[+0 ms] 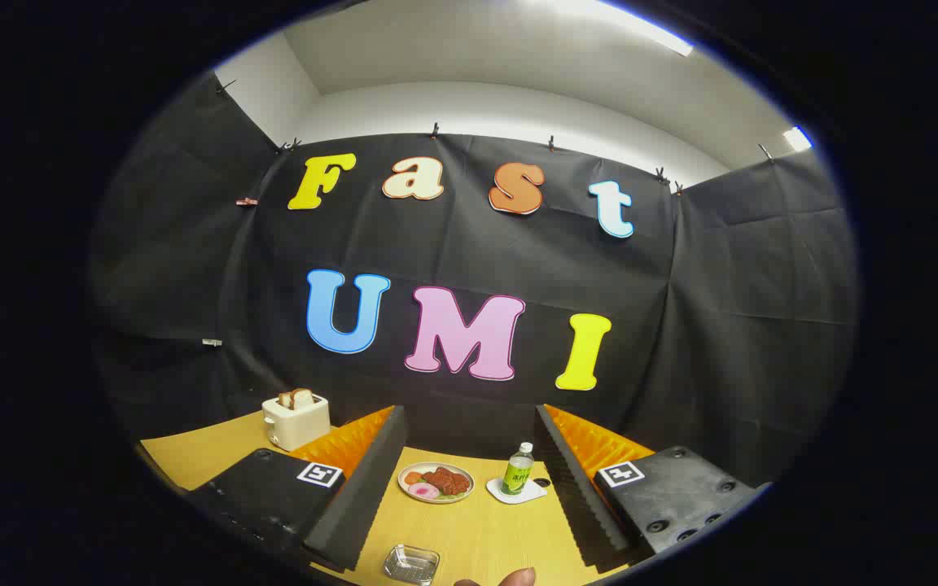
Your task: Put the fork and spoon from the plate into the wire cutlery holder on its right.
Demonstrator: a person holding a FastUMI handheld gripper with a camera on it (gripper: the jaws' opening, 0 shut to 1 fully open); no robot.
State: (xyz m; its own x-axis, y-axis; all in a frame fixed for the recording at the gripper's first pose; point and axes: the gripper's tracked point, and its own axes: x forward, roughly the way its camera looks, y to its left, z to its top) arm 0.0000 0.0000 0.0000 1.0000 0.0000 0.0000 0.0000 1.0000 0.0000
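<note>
My gripper [469,488] is held well above the wooden table [477,529] with its two fingers [359,496] wide apart and nothing between them. Between and beyond the fingers lies a round plate [436,483] with food on it; I cannot make out a fork or spoon from here. Near the fingers' base sits a small metal tray or basket [411,564], partly cut off. A fingertip of a person's hand [515,578] shows beside it.
A green bottle [518,470] stands on a white coaster [516,491] to the right of the plate. A cream toaster [296,418] with bread slices sits on the table beyond the left finger.
</note>
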